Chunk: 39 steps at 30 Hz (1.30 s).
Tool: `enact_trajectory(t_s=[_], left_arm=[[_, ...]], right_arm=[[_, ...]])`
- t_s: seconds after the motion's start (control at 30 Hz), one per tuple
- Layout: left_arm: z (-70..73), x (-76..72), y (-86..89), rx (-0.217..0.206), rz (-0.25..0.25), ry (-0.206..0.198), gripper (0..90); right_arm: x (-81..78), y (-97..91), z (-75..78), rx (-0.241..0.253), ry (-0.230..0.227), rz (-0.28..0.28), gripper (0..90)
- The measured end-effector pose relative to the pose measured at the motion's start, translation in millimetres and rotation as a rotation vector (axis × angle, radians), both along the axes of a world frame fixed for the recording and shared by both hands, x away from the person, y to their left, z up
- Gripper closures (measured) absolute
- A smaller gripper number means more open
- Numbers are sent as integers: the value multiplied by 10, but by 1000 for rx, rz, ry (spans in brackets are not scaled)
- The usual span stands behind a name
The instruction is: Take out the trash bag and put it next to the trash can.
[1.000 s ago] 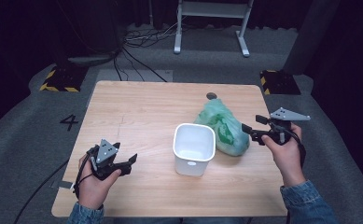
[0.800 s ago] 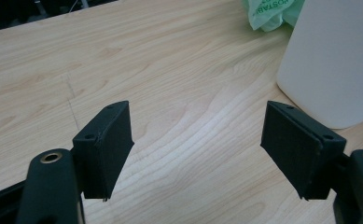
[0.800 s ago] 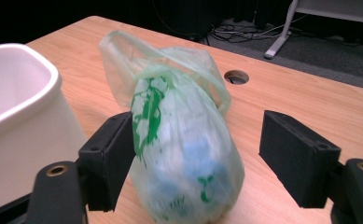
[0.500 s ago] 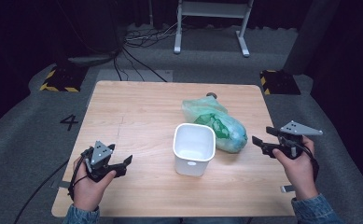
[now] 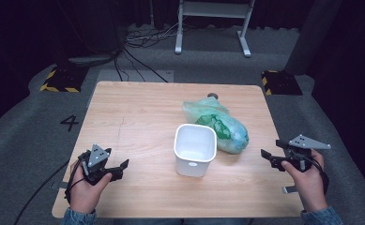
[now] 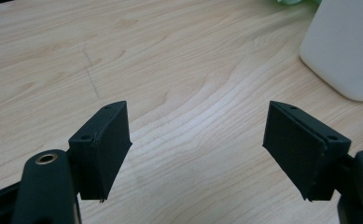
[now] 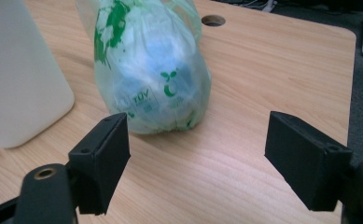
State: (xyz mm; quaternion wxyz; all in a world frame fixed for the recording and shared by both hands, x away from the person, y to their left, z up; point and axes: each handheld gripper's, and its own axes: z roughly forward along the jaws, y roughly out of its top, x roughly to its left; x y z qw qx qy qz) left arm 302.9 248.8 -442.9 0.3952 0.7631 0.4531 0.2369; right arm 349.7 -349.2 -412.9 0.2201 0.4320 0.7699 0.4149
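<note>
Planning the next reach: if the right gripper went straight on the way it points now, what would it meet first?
Probably the green bag, lying just ahead of the open right gripper; the white bin sits off to the side.

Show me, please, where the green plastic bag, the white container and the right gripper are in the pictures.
green plastic bag [image 7: 151, 79]: right gripper view, on the bulging printed front of the bag.
white container [image 5: 195, 143]: high view, on its inner floor.
right gripper [image 7: 195, 161]: right gripper view, midway between its open fingertips.

My high view: above near edge, facing forward and down, far off. Gripper views: low, close over table [image 5: 138, 117] (both catch white tub [image 6: 345, 46]).
</note>
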Motion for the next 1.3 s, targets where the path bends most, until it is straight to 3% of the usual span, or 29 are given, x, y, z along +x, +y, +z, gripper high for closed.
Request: enact_trajectory(t_s=[0.47,0.83,0.97,1.3], left_arm=[[-208,5,180,36,18,65,184],[-363,2,269,66,20,107,188],[-450,4,285,91,5,153,186],[-555,13,336,119,12,178,179]], right_arm=[[-88,-118,-332,2,41,4,201],[-148,-137,-578,-51,80,-11,197],[-175,-124,-692,-76,113,-18,196],[-215,-96,-851,-108,135,-26,196]])
